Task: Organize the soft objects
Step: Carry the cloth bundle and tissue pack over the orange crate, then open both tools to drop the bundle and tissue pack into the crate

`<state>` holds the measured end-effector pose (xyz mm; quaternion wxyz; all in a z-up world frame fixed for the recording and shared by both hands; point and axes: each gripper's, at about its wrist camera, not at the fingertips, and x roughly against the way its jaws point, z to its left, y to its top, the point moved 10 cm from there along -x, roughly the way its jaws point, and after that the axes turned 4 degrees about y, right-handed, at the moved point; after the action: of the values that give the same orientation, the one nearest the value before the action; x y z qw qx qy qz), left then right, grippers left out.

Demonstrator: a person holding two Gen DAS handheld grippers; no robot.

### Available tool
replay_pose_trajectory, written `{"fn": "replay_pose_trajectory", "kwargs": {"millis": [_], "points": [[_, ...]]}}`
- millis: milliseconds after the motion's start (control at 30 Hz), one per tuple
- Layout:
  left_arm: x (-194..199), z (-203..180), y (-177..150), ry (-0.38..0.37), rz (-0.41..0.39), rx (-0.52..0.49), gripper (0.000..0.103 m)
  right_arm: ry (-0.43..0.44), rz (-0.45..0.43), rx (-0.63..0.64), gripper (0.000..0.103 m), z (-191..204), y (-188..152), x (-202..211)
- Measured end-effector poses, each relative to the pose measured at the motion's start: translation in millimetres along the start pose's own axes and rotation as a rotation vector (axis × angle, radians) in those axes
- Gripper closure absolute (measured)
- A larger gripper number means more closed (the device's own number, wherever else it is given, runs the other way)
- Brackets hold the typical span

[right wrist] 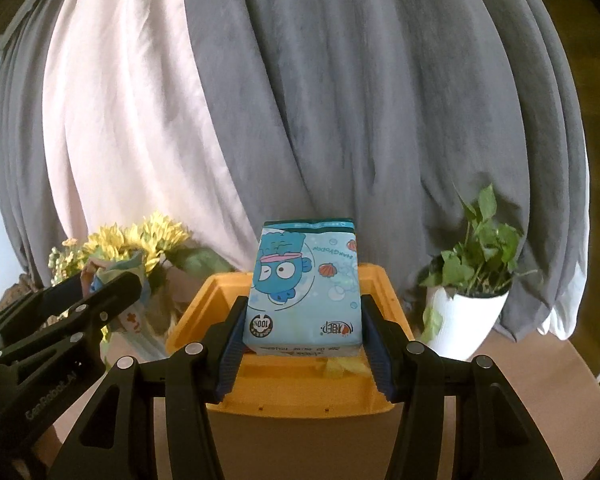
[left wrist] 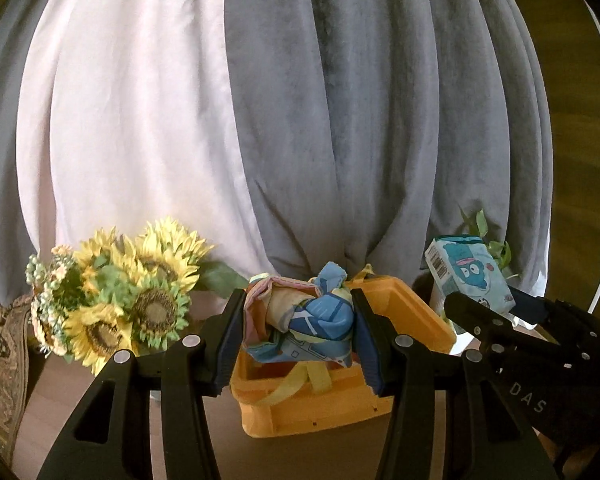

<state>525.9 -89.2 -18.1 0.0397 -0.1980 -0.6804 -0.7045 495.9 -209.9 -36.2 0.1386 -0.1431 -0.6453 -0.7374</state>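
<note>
My left gripper (left wrist: pixel 298 340) is shut on a bundle of colourful cloth (left wrist: pixel 304 320), blue, pink and yellow, held over the near left part of an orange bin (left wrist: pixel 416 312). My right gripper (right wrist: pixel 302 344) is shut on a light blue tissue pack (right wrist: pixel 304 288) with a cartoon fish, held upright over the same orange bin (right wrist: pixel 300 396). The tissue pack (left wrist: pixel 470 274) and the right gripper also show at the right of the left wrist view. The left gripper with its cloth (right wrist: pixel 134 320) shows at the left of the right wrist view.
A bunch of artificial sunflowers (left wrist: pixel 124 292) stands left of the bin. A green plant in a white pot (right wrist: pixel 466 316) stands to its right. Grey and pale pink curtains (right wrist: pixel 300 100) hang close behind. The bin sits on a brown round table (right wrist: pixel 540 400).
</note>
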Motion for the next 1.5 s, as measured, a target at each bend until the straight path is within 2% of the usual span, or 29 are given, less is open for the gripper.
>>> {"fn": "replay_pose_trajectory", "kwargs": {"millis": [267, 600, 1133, 1267, 1333, 1367, 1500], "points": [[-28.7, -0.9, 8.4, 0.007, -0.003, -0.012, 0.053, -0.003, -0.001, -0.003, 0.048, -8.0, 7.0, -24.3], [-76.5, -0.2, 4.9, 0.034, 0.035, -0.022, 0.053, -0.012, 0.036, -0.015, 0.048, -26.3, 10.4, -72.5], [-153.0, -1.6, -29.3, 0.038, 0.166, -0.040, 0.052, -0.040, 0.143, -0.006, 0.048, -51.6, -8.7, -142.8], [-168.0, -6.7, -41.2, 0.012, 0.219, -0.044, 0.050, -0.057, 0.161, 0.003, 0.048, -55.5, -15.8, -154.4], [-171.6, -8.4, -45.8, 0.010, 0.233, -0.046, 0.036, -0.055, 0.173, 0.005, 0.048, -55.9, -19.0, -158.4], [-172.0, -8.4, -47.0, 0.015, 0.235, -0.049, 0.033, -0.056, 0.182, 0.000, 0.048, -56.7, -21.0, -159.7], [-165.7, -8.9, -46.1, 0.025, 0.223, -0.054, 0.032, -0.072, 0.203, -0.008, 0.047, -60.2, -26.3, -160.5]]}}
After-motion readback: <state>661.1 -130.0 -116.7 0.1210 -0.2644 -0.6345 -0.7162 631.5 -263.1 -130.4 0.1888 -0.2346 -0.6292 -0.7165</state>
